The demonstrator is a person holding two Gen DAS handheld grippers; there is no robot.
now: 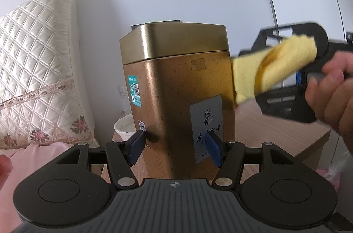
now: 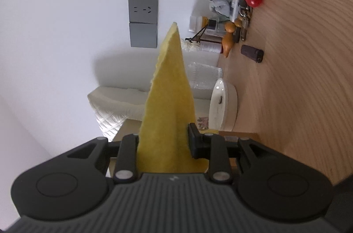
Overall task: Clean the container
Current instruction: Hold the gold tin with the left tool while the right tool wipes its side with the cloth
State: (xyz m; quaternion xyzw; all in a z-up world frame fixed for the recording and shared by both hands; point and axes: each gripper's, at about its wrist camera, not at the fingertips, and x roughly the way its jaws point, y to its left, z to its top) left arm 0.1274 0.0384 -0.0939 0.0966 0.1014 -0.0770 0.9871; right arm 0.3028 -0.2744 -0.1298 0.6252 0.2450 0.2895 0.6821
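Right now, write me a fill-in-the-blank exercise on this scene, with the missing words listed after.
1. The left gripper is closed around the gold tea ____.
2. The right gripper pinches a cloth whose colour is ____.
3. The cloth touches the tin on the side ____ from the quilted pillow.
4. The tin's lid is ____, not off.

Missing words: tin; yellow; away; on

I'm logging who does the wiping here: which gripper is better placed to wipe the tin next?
Right. The right gripper is clamped on the yellow cloth, which is already at the gold tea tin's side. The left gripper is busy bracing the tin's base.
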